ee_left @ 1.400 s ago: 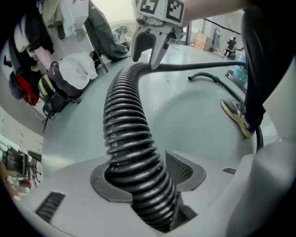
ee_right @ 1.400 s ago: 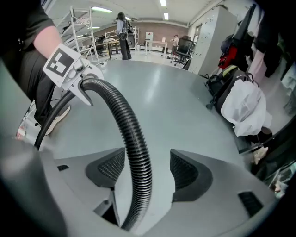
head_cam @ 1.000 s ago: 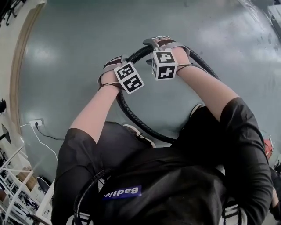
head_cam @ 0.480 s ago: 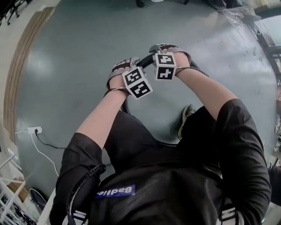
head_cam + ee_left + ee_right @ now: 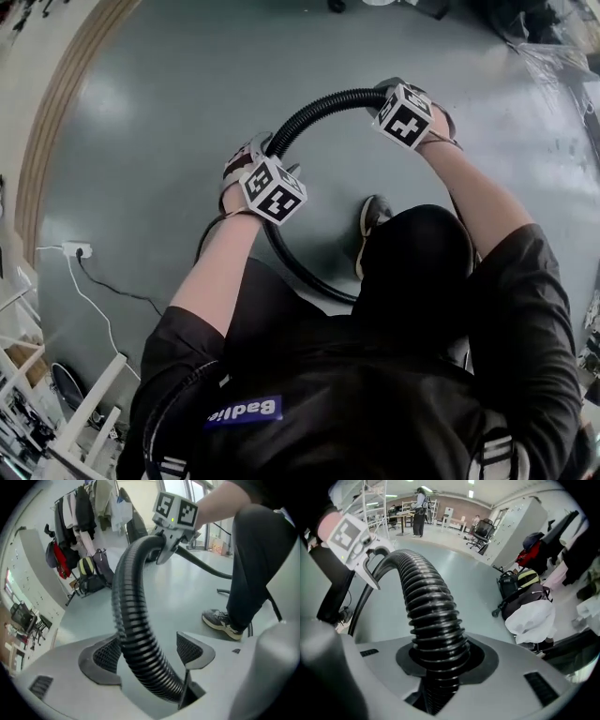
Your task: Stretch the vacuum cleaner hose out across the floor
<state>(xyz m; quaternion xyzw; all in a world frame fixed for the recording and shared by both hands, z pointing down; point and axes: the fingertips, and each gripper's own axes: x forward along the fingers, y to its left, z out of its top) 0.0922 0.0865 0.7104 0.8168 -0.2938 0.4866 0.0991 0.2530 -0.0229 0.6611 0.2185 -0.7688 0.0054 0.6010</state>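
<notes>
Glossy grey-green floor (image 5: pixel 169 112), open workshop-type room. A pale wooden border (image 5: pixel 56 122) curves along the floor's left edge in the head view, with a white socket block (image 5: pixel 73 250) and a plugged-in cable beside it. The left gripper view shows a coat rack (image 5: pixel 84 513) with hanging clothes and bags at its foot. The right gripper view shows office chairs (image 5: pixel 480 529) at the far end.

Both arms reach forward and down, hands apart, the left lower and nearer the body, the right further out. The person's shoe (image 5: pixel 372 220) is on the floor between them.

The ribbed black vacuum hose (image 5: pixel 300 117) arches through the air from one gripper to the other. The rest loops on the floor past the shoe and under the body.

Left gripper (image 5: pixel 147 653): jaws have just been opening. They stand wide with the hose running between, close against one pad, clear gap at the other, so no clamp.

Right gripper (image 5: pixel 440 656): jaws have just been closing and are now tight around the hose.
</notes>
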